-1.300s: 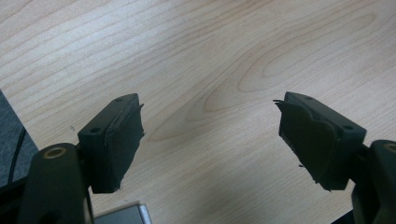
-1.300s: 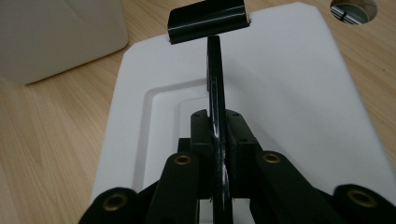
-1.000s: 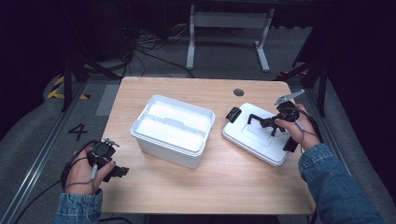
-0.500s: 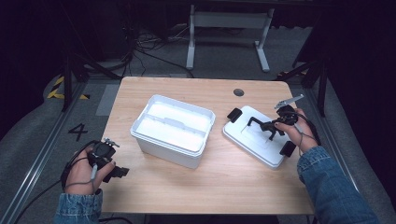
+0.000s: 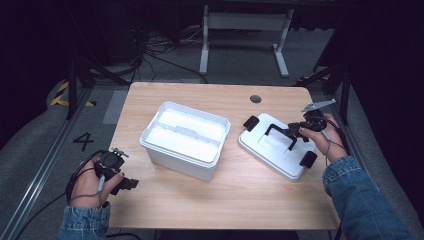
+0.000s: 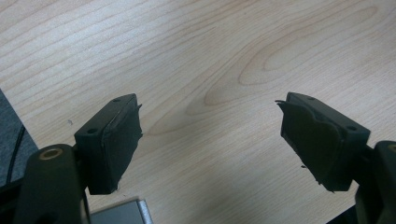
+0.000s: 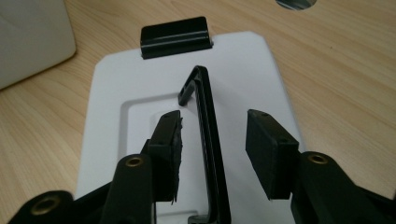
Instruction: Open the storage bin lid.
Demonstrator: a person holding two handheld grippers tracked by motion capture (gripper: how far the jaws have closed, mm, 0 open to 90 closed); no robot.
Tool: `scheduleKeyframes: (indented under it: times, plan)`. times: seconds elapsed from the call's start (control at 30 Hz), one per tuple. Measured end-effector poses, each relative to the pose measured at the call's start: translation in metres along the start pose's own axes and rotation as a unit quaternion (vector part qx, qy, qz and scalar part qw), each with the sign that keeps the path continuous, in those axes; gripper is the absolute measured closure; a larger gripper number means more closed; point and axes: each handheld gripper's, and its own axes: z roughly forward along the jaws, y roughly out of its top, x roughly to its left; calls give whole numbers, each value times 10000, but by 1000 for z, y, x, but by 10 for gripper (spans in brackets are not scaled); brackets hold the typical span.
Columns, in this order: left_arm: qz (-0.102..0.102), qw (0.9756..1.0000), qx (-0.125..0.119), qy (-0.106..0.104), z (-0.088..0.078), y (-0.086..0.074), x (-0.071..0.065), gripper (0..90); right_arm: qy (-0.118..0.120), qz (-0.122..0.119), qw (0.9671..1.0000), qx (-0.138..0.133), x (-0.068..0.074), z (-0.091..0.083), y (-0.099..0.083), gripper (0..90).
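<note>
Straddling the raised black handle [image 7: 205, 135] of the white lid [image 5: 272, 147] near the counter's [image 5: 225, 200] right edge, right tool [image 7: 212, 149] open; left tool [image 6: 210, 140] open over the front-left corner.

The near end of the lid [image 7: 196, 93] and its black handle [image 7: 208, 140] ran off the bottom edge behind the right gripper [image 7: 212, 154]. The white bin [image 7: 32, 37] beside the lid was cropped to one blurred corner.
</note>
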Motion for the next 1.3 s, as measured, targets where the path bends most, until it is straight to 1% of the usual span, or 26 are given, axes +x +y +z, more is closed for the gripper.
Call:
scheduleKeyframes:
  times: [0.07, 0.1, 0.13, 0.2, 0.23, 0.27, 0.3, 0.33, 0.37, 0.43, 0.47, 0.57, 0.63, 0.7, 0.73, 0.77, 0.87, 0.9, 0.93, 1.0, 1.03, 1.13, 1.17, 1.23, 1.27, 1.3]
  plan:
    - [11, 10000, 10, 6, 0, 0, 0, 208, 11, -48, 10000, -37, 1, -2, 1, 564]
    - [21, 10000, 14, 15, 0, 0, -1, 207, 25, -108, 9999, -97, 5, -7, 3, 554]
    - [21, 10000, 14, 15, 0, 0, -1, 207, 25, -108, 9999, -97, 5, -7, 3, 554]
    - [24, 10000, -7, -2, -1, 0, -2, 207, 79, -178, 9998, -105, 12, -11, 4, 546]
    - [72, 10000, -20, -32, -2, -1, -3, 205, 164, -262, 9994, -125, 21, -16, 5, 541]
    - [79, 10000, -26, -39, -2, -2, -3, 204, 190, -317, 9992, -131, 25, -18, 5, 539]
    - [79, 10000, -26, -39, -2, -2, -3, 204, 190, -317, 9992, -131, 25, -18, 5, 539]
    - [35, 10000, -30, -82, -3, -3, -4, 204, 297, -404, 9985, -204, 35, -24, 5, 533]
    - [46, 10000, -70, -24, -4, -5, -4, 204, 375, -425, 9982, -218, 41, -27, 5, 529]
    - [15, 10000, -65, -45, -4, -7, -5, 203, 441, -478, 9976, -239, 50, -31, 4, 527]
    - [38, 10000, -60, -45, -5, -7, -5, 203, 485, -510, 9972, -257, 55, -33, 4, 526]
    - [30, 10000, -75, -28, -6, -9, -6, 203, 593, -506, 9965, -307, 67, -38, 2, 526]
    - [-5, 9999, -86, -76, -6, -10, -7, 203, 683, -486, 9960, -325, 76, -41, -1, 527]
    - [66, 9999, -88, -27, -7, -10, -6, 203, 687, -496, 9959, -304, 82, -42, -3, 527]
    - [67, 9999, -93, -28, -7, -9, -7, 203, 677, -516, 9959, -292, 85, -43, -4, 527]
    - [66, 9999, -83, -39, -7, -9, -7, 203, 658, -544, 9959, -289, 88, -44, -5, 527]
    - [43, 9999, -68, -80, -5, -8, -7, 203, 708, -597, 9953, -279, 98, -45, -9, 527]
    - [43, 9999, -68, -80, -5, -8, -7, 203, 708, -597, 9953, -279, 98, -45, -9, 527]
    - [60, 9999, -59, -59, -4, -7, -7, 203, 759, -626, 9947, -300, 105, -44, -11, 527]
    - [83, 9999, -43, -82, -3, -6, -7, 203, 796, -629, 9944, -287, 110, -42, -14, 526]
    - [38, 9999, -29, -102, -2, -6, -8, 204, 814, -643, 9942, -290, 114, -41, -16, 526]
    - [14, 10000, -43, -37, -2, -6, -8, 208, 857, -638, 9939, -290, 121, -38, -22, 523]
    - [14, 10000, -43, -37, -2, -6, -8, 211, 857, -638, 9939, -290, 121, -38, -22, 523]
    - [0, 10000, -35, -31, -2, -7, -8, 213, 889, -638, 9935, -301, 126, -34, -27, 521]
    - [-18, 10000, -24, -17, -2, -7, -9, 225, 852, -706, 9935, -281, 132, -32, -30, 521]
    - [13, 10000, -13, -6, -2, -7, -9, 234, 860, -725, 9933, -270, 133, -31, -31, 521]
